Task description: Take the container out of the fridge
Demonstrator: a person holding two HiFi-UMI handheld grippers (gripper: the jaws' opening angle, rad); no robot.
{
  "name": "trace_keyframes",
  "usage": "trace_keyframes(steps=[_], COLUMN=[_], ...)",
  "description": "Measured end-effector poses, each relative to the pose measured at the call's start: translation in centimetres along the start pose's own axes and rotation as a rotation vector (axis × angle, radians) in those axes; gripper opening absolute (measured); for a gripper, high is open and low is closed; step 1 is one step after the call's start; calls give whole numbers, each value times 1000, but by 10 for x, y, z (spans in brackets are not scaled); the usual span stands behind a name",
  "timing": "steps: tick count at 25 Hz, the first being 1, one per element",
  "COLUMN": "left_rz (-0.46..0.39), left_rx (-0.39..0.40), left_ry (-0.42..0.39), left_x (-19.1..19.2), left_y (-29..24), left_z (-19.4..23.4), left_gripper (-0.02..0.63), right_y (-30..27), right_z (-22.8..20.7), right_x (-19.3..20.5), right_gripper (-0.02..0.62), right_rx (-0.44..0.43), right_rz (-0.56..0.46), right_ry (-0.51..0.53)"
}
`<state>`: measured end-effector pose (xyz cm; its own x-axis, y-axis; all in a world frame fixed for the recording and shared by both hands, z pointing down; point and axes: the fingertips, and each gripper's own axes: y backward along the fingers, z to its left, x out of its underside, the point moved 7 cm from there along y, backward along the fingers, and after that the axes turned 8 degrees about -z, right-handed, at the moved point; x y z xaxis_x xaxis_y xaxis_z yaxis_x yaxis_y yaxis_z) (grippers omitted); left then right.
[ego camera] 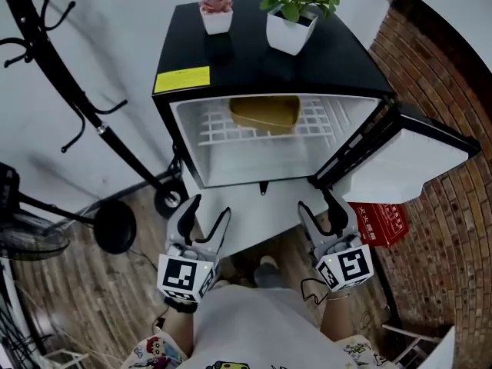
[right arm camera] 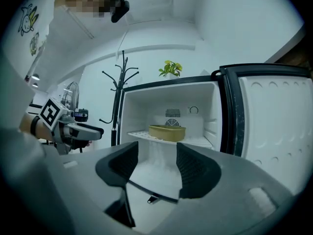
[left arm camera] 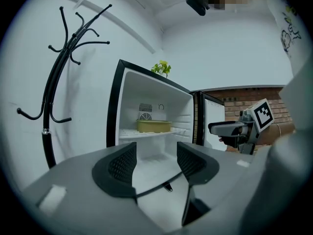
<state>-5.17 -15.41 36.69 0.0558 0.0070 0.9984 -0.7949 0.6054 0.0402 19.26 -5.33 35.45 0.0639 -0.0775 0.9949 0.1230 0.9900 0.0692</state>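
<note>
A small black fridge [ego camera: 261, 60] stands with its door [ego camera: 411, 156] swung wide to the right. On its white wire shelf [ego camera: 219, 125] rests a yellow container [ego camera: 265, 114], also seen as the yellow container [left arm camera: 154, 126] and the yellow container [right arm camera: 167, 132]. My left gripper [ego camera: 206, 220] and right gripper [ego camera: 317, 212] hover side by side in front of the fridge, below its opening, well short of the container. Both are open, with nothing between their jaws. The left gripper [left arm camera: 155, 161] and right gripper [right arm camera: 157, 161] each point at the open compartment.
Two potted plants [ego camera: 217, 11] [ego camera: 298, 6] stand on the fridge top. A black coat rack [ego camera: 92, 118] rises at the left, with a fan [ego camera: 31, 237] beside it. A brick wall [ego camera: 438, 91] runs along the right, and a red box [ego camera: 382, 223] lies under the door.
</note>
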Motion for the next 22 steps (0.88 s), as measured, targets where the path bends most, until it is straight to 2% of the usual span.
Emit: trace_keyframes(steps=[11,17,22], left_rz=[-40,-32,-33], left_rx=[-256,-372,-421], left_ry=[-19,-29,-32], left_x=[1,-1,0], left_y=[-23,-18,-11], left_z=[-44,-64,-72], left_gripper=[262,262,262], right_y=[-34,-39,-43], right_z=[-57,-69,-68], right_x=[-5,-1,1], right_gripper=[247,247,247], right_rx=[-301,-417,-466], right_rz=[-40,-52,-65], right_ry=[41,35,27])
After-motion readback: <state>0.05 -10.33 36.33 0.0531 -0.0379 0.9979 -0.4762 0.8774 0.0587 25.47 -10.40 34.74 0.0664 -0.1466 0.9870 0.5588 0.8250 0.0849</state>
